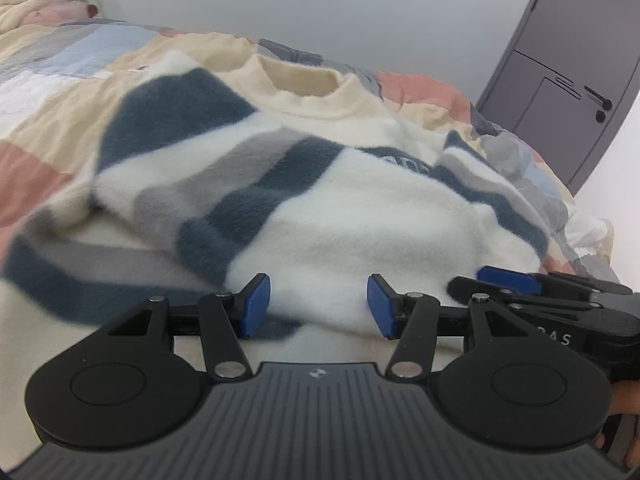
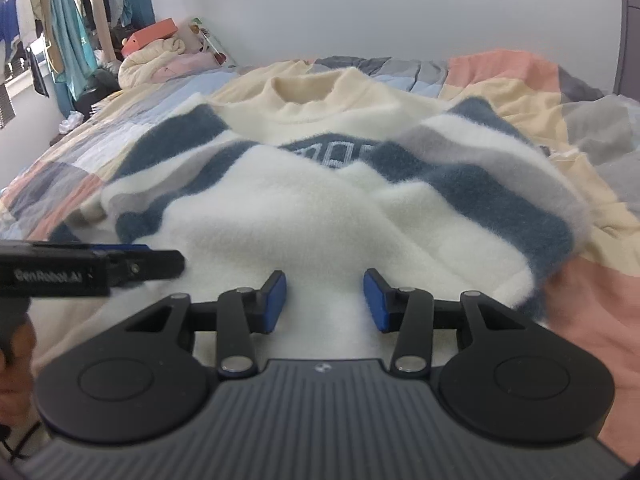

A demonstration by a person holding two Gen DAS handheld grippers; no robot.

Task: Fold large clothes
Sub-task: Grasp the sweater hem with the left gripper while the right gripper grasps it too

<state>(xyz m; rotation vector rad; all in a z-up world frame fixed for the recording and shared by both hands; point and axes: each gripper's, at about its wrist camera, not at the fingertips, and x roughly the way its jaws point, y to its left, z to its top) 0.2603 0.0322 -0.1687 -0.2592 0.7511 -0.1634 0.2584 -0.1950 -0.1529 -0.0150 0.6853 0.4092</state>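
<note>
Fleece is filling the middle of both wrist views: a thick, fuzzy sweater (image 1: 328,208) in cream white with broad navy and grey bands is lying face up on a patchwork quilt (image 1: 44,92) of peach, pale yellow, blue and grey squares. Its ribbed, buttery mock collar (image 1: 308,84) is sitting at twelve o'clock, standing up in a soft open ring, and a dark band with pale lettering is running across the chest just under it. Both striped sleeves are lying folded inward over the body, making puffy, rounded ridges at nine and three o'clock.

In the left wrist view, the left gripper (image 1: 319,306) is hovering at six o'clock over the white hem, its flat blue pads (image 1: 256,304) standing spread with plush pile between them but not pinched. At three o'clock the right gripper (image 1: 508,280) is reaching in sideways.

In the right wrist view, the right gripper (image 2: 325,300) is standing partly apart above the same fluffy edge, pads not pressing the cloth. At nine o'clock the left gripper's black body is crossing in, held by a hand (image 2: 14,360).

A matte grey door (image 1: 560,80) is rising at two o'clock against a smooth pale wall.
</note>
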